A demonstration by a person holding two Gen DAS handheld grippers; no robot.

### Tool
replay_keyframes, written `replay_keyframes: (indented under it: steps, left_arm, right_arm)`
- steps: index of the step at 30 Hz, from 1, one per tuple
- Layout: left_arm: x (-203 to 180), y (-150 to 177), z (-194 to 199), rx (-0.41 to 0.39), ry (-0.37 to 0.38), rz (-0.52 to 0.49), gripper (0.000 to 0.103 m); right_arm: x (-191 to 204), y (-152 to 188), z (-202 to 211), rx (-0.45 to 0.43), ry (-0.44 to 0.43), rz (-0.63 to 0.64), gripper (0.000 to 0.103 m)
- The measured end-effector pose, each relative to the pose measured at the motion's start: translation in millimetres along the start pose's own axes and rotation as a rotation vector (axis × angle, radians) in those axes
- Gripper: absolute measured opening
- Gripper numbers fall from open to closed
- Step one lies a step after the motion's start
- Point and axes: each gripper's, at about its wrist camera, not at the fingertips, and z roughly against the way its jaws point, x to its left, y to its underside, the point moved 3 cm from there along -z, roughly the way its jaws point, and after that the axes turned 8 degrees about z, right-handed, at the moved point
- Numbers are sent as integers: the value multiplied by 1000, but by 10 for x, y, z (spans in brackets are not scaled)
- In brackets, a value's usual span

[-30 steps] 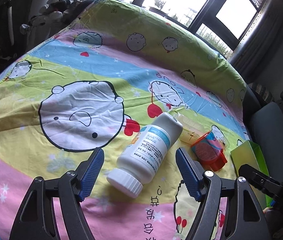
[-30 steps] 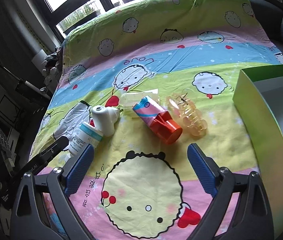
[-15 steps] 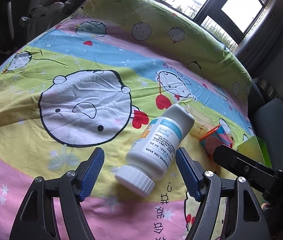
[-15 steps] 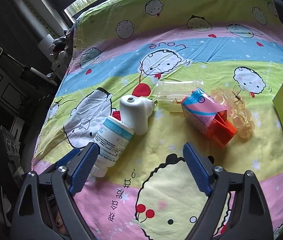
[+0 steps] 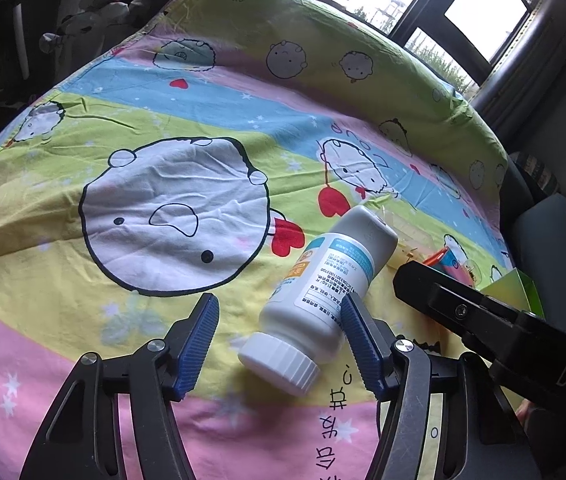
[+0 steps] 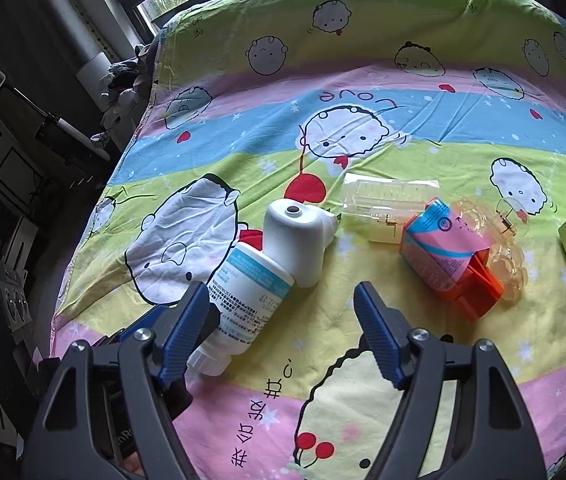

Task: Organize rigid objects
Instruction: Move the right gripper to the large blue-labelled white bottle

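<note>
White plastic pill bottle w/ blue label [image 5: 325,298] lies on cartoon-print bed sheet [image 5: 163,128]. Left hand-held gripper [image 5: 279,344] closing round it, not yet gripping; centre pads on body. Right hand-held gripper [image 6: 279,334] closing, empty.

Left gripper [image 5: 279,344] angled down, jaws closing, right pad [image 5: 357,336] touching a thing, left pad clear. Right gripper [image 6: 283,330] angled down, jaws closing, crossing beside the left.
</note>
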Motion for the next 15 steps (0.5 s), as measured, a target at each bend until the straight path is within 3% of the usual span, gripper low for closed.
replay_keyframes:
  steps: [4,8,15]
  left_arm:
    - [-31,12,-4,7,24,-5,54]
    - [-43,18,-31,23,46,-6,51]
    - [-69,40,-67,47,75,-13,48]
  right_arm:
    - [26,-11,-72,20,-40,-9,66]
    - [39,-7,-176,54,-74,-29,58]
    - [19,12,-359,121,-162,-110,56]
